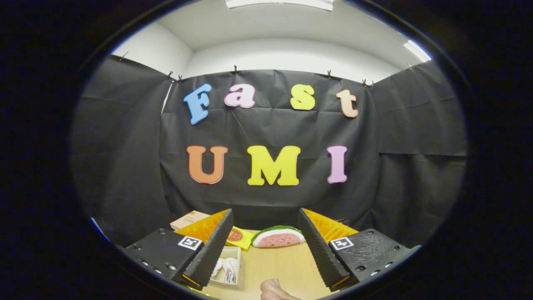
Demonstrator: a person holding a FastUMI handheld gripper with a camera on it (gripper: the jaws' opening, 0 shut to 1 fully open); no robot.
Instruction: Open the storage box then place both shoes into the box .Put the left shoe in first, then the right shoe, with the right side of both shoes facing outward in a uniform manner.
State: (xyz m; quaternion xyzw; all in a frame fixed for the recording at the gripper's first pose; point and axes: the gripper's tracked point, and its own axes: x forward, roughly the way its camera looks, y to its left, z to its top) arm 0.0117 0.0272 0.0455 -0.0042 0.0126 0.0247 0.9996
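Observation:
My gripper (264,214) is held high and level above the wooden table (287,264), its fingers wide apart with nothing between them. Below and just inside the left finger sits a pale storage box (240,271), partly hidden by that finger. White shoes (229,266) with dark markings lie inside it; I cannot tell how many or which way they face. Whether the box has a lid on it cannot be told.
Beyond the fingers a watermelon-slice toy (278,237) lies on the table, with a yellow packet (240,237) to its left and a cardboard box (189,218) further left. Part of a person's hand (272,290) shows near the table's front edge. Black cloth walls close the booth.

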